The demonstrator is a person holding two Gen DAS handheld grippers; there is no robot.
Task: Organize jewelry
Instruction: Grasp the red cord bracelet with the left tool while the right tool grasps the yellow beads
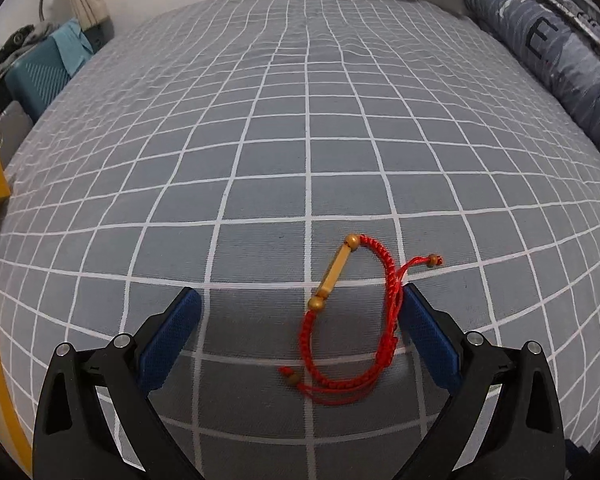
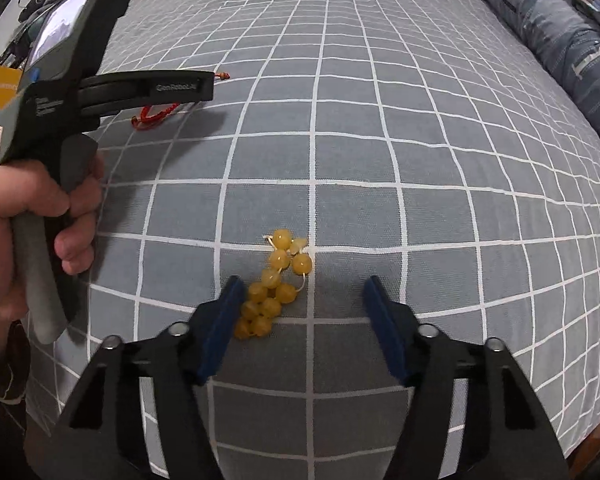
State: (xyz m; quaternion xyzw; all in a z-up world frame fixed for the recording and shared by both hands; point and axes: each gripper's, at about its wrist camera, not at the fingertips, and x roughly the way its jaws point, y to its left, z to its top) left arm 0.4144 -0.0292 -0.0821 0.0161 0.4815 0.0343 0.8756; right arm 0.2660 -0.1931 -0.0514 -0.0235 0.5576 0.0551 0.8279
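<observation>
Here, the bed [image 1: 300,140] with its grey checked sheet was the largest thing, and everything lay on it. A blue patterned pillow [image 1: 552,52] sat along its far right edge. The left gripper [image 1: 302,308] stood spread wide around a red braided bracelet [image 1: 352,320], one pad touching the cord. The right gripper [image 2: 304,296] gaped likewise, a yellow bead bracelet [image 2: 272,284] bunched just beside its left pad. No box or tray showed.

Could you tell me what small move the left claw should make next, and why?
Probably shift slightly right and close. The left claw is open around the red braided bracelet, but its cord lies against the right finger, off centre on the checked bedsheet.
</observation>
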